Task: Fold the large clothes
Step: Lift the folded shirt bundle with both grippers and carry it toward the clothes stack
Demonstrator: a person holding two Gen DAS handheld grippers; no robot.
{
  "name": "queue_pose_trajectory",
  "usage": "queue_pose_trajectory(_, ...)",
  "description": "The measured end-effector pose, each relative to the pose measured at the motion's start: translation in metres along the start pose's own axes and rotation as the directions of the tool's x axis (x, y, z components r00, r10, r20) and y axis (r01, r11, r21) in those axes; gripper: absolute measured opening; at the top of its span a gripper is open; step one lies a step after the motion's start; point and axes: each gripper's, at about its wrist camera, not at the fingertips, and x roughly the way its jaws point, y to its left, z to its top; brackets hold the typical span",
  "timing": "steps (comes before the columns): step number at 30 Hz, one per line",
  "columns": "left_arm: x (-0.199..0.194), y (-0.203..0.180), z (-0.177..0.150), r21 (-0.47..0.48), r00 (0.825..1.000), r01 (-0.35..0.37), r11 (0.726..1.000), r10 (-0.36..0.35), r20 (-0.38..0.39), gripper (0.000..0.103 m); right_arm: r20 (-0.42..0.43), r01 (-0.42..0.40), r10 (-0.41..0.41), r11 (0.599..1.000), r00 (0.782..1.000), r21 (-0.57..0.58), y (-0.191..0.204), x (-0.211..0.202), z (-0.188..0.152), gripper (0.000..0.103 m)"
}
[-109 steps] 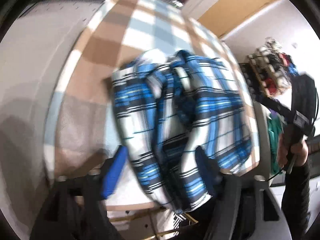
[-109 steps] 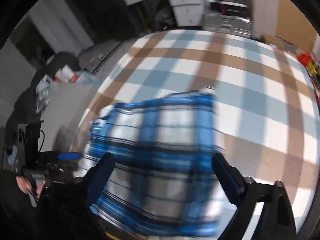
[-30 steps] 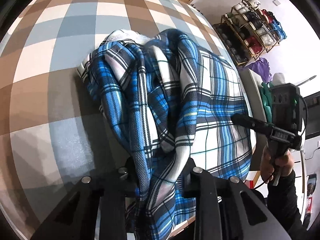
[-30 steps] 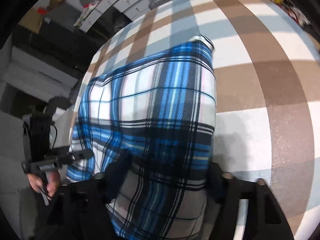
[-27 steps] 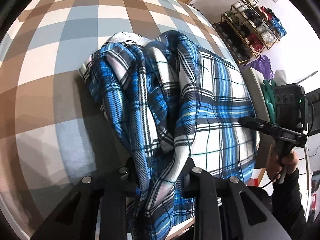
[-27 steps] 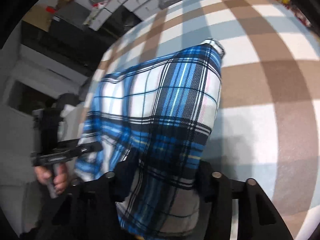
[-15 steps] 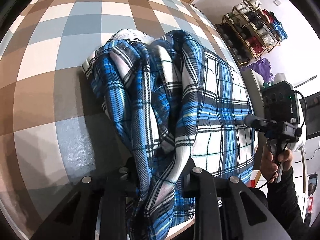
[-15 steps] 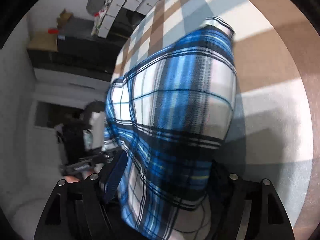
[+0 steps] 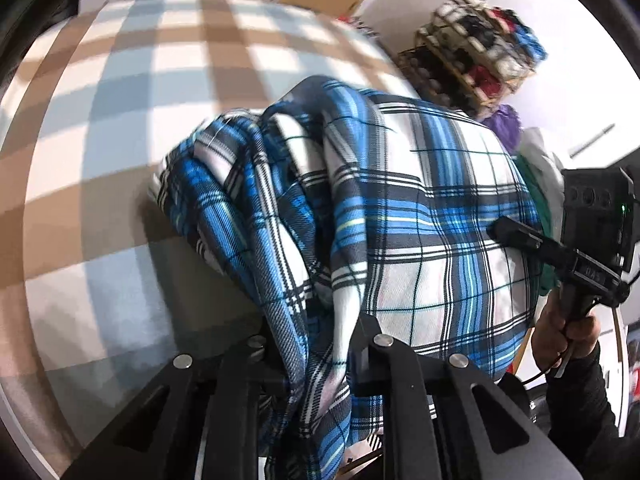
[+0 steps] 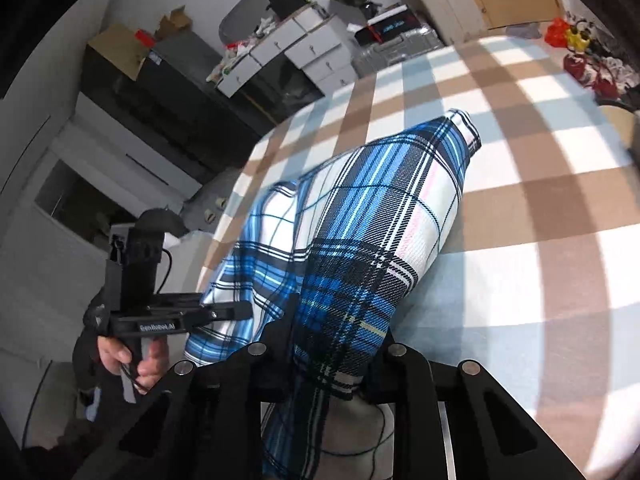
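A blue, white and black plaid shirt (image 9: 420, 208) lies bunched on a surface with a brown, grey-blue and white checked cover (image 9: 120, 120). Its near edge is raised off the cover. My left gripper (image 9: 316, 344) has a thick fold of the shirt between its closing jaws, and the pads press on it. My right gripper (image 10: 324, 356) is closing too and pinches the shirt's (image 10: 360, 208) other near corner. Each gripper shows in the other's view, held by a hand: the right gripper (image 9: 504, 232) at the shirt's right side, the left gripper (image 10: 240, 312) at its left side.
A wooden rack of shoes (image 9: 480, 60) stands against the far right wall, with purple and green clothes (image 9: 508, 120) below it. White drawers (image 10: 304, 48), a silver suitcase (image 10: 400, 48) and cardboard boxes stand beyond the far edge. Checked cover (image 10: 540, 200) extends to the shirt's right.
Both grippers have risen and drawn the shirt's near edge up off the cover. The right gripper's jaws have narrowed onto the fabric. The shirt now hangs in a steeper slope.
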Motion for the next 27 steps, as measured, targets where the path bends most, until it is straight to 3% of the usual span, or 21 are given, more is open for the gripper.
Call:
queue_pose_trajectory(2, -0.006, -0.031, 0.003, 0.065, 0.999, 0.007, 0.998, -0.009, 0.034, 0.012, 0.027, 0.000, 0.000, 1.000, 1.000, 0.021, 0.010, -0.005, 0.010, 0.022)
queue_pose_trajectory(6, -0.014, -0.089, 0.016, 0.144, 0.996, 0.056, 0.988, -0.066, 0.063, 0.012, 0.087, 0.016, -0.019, 0.999, 0.996, 0.041, 0.018, -0.070, 0.021, 0.022)
queue_pose_trajectory(11, -0.032, -0.175, 0.043, 0.259, 0.989, 0.087, 0.962, -0.115, 0.092, 0.012, 0.121, 0.063, -0.068, 0.997, 0.990, 0.039, 0.025, -0.165, 0.041, 0.022)
queue_pose_trajectory(15, -0.044, -0.247, 0.073, 0.349, 0.981, 0.110, 0.931, -0.158, 0.114, 0.012, 0.201, 0.130, -0.131, 0.991, 0.971, 0.018, 0.034, -0.245, 0.055, 0.022)
queue_pose_trajectory(18, -0.043, -0.305, 0.099, 0.408, 0.971, 0.161, 0.899, -0.219, 0.100, 0.012, 0.274, 0.235, -0.229, 0.972, 0.934, 0.011, 0.037, -0.311, 0.062, 0.021)
queue_pose_trajectory(20, -0.035, -0.339, 0.113, 0.448, 0.967, 0.157, 0.880, -0.230, 0.113, 0.012, 0.317, 0.277, -0.268, 0.961, 0.910, 0.020, 0.031, -0.345, 0.066, 0.021)
queue_pose_trajectory(23, -0.008, -0.385, 0.134, 0.478, 0.953, 0.216, 0.851, -0.290, 0.085, 0.012, 0.354, 0.326, -0.326, 0.943, 0.877, 0.063, 0.007, -0.387, 0.072, 0.022)
queue_pose_trajectory(25, 0.017, -0.401, 0.145, 0.459, 0.947, 0.256, 0.851, -0.315, 0.055, 0.012, 0.367, 0.386, -0.385, 0.919, 0.847, 0.074, -0.018, -0.408, 0.074, 0.022)
queue_pose_trajectory(27, 0.054, -0.407, 0.148, 0.420, 0.943, 0.307, 0.854, -0.334, -0.010, 0.012, 0.337, 0.420, -0.425, 0.903, 0.840, 0.092, -0.049, -0.418, 0.075, 0.023)
